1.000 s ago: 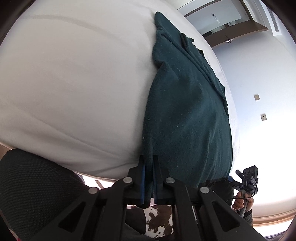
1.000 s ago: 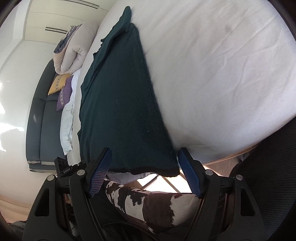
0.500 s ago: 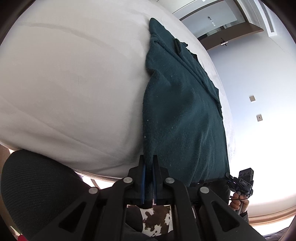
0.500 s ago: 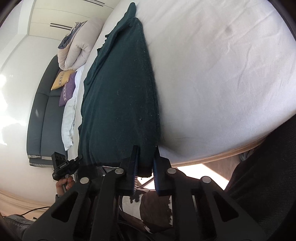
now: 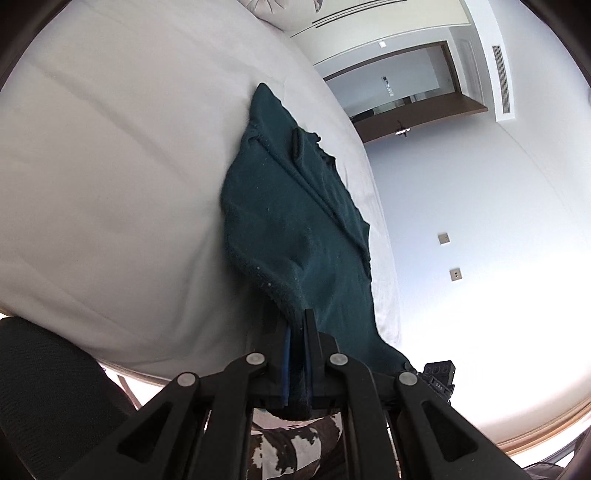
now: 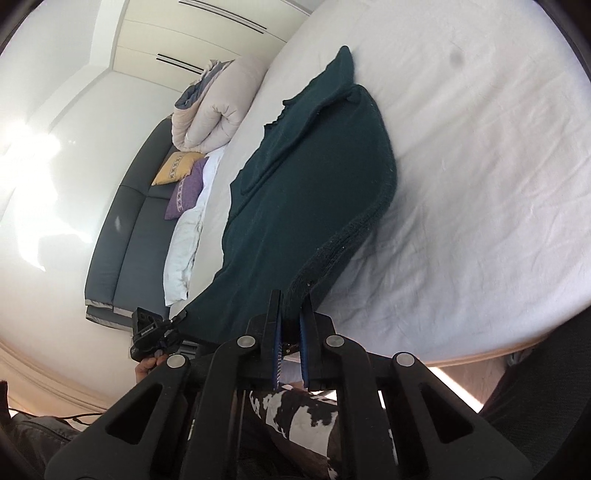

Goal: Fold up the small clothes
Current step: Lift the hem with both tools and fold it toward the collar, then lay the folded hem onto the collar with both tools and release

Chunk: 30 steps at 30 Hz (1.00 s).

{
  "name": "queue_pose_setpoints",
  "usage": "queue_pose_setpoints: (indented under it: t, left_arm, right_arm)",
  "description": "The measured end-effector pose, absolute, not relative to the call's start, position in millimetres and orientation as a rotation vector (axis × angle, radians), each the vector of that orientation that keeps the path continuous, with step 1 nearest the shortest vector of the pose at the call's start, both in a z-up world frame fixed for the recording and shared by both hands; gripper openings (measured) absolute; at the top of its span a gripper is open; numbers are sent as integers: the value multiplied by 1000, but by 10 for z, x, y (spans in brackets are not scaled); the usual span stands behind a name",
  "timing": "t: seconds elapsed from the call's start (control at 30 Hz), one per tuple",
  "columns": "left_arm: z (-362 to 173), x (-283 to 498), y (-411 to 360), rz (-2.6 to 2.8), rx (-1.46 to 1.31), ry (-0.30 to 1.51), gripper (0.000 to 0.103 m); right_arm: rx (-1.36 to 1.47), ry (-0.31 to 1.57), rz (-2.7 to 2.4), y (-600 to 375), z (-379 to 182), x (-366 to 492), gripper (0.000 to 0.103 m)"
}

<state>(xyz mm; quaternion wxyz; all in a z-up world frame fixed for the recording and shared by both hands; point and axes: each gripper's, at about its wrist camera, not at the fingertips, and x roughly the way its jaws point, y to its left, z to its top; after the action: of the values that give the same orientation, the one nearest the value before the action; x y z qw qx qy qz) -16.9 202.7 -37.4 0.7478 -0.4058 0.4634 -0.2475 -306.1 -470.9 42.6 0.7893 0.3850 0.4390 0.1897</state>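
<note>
Two grippers each pinched a near corner of a dark green knitted garment (image 5: 295,221) that lay lengthwise on a white bed sheet (image 5: 110,166). In the left wrist view, the left gripper (image 5: 298,354) sat at the lower centre of the frame, angled downward toward the mattress, its blue-padded fingers (image 5: 285,365) pressed together on the ribbed hem, which bunched and stuck out below them. From there the cloth rose away from the sheet and ran toward the upper centre, where its far end rested flat near a pale pillow (image 5: 280,11). At the lower right edge of that frame, the other tool's black body (image 5: 439,373) showed at the garment's opposite corner. In the right wrist view, the right gripper (image 6: 291,325) occupied the lower centre, likewise tilted down, its jaws closed on the thick ribbed edge of the garment (image 6: 306,192), lifted clear of the sheet (image 6: 480,166) with a shadow beneath it. A hand (image 6: 146,369) gripped the left tool's handle at the lower left. A rolled duvet (image 6: 218,107), a yellow cushion (image 6: 177,168) and a purple cushion (image 6: 186,190) sat on a dark sofa (image 6: 125,236) at the upper left. Cow-print fabric (image 6: 295,413) showed below the fingers.
</note>
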Motion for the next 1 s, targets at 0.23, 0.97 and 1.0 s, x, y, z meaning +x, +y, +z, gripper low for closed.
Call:
queue_pose_setpoints:
  t: [0.23,0.97,1.0]
  left_arm:
    - [-235,55,1983,-553,-939,953,5]
    - [-81,1794,1996,-520,-1070,860,5]
    - [-96,1904,1990,-515,-1069,862,5]
  right_arm:
    - [881,862,413,-4760,617,-2726,7]
    - [851,749,299,-5016,1140,-575,7]
    - [851,751,288,-5031,1127,-417,7]
